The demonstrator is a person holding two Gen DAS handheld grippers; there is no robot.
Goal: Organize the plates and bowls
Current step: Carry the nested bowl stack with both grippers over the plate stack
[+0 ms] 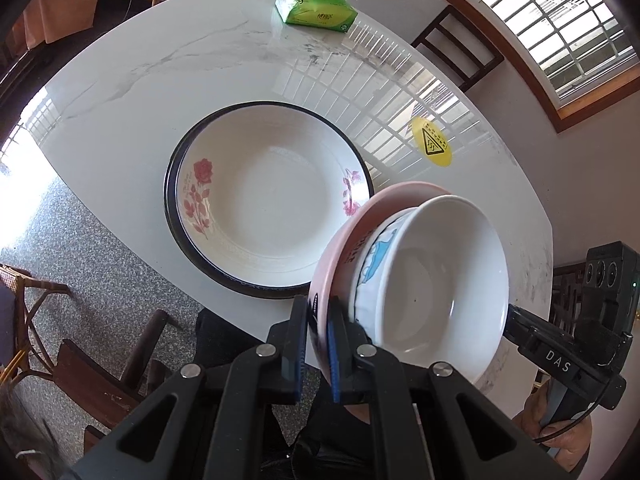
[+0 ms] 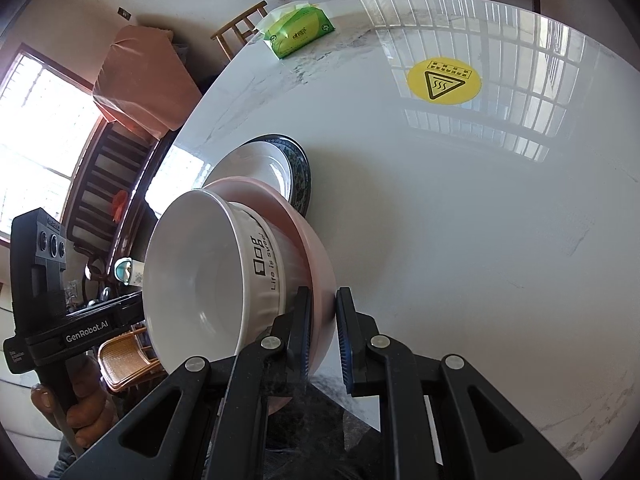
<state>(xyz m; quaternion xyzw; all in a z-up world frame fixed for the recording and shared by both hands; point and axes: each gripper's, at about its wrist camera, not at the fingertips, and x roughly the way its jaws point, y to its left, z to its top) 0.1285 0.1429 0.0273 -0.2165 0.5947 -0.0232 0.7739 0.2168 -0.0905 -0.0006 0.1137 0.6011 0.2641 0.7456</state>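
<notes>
A pink bowl (image 1: pixel 352 224) with a white printed bowl (image 1: pixel 436 272) nested in it is held in the air above the table's near edge. My left gripper (image 1: pixel 318 332) is shut on the pink bowl's rim on one side. My right gripper (image 2: pixel 323 320) is shut on the pink bowl (image 2: pixel 316 256) on the opposite rim; the white bowl (image 2: pixel 200 272) shows beside it. On the table a white rose-patterned plate (image 1: pixel 264 200) rests in a dark-rimmed plate (image 1: pixel 170 200), just left of and beyond the held bowls. The stack also shows in the right wrist view (image 2: pixel 272 168).
The white marble table (image 1: pixel 160 64) carries a green tissue pack (image 1: pixel 316 8) at the far edge and a round yellow warning sticker (image 1: pixel 432 142) on the right. Wooden chairs (image 1: pixel 92 364) stand around the table. A window is at the upper right.
</notes>
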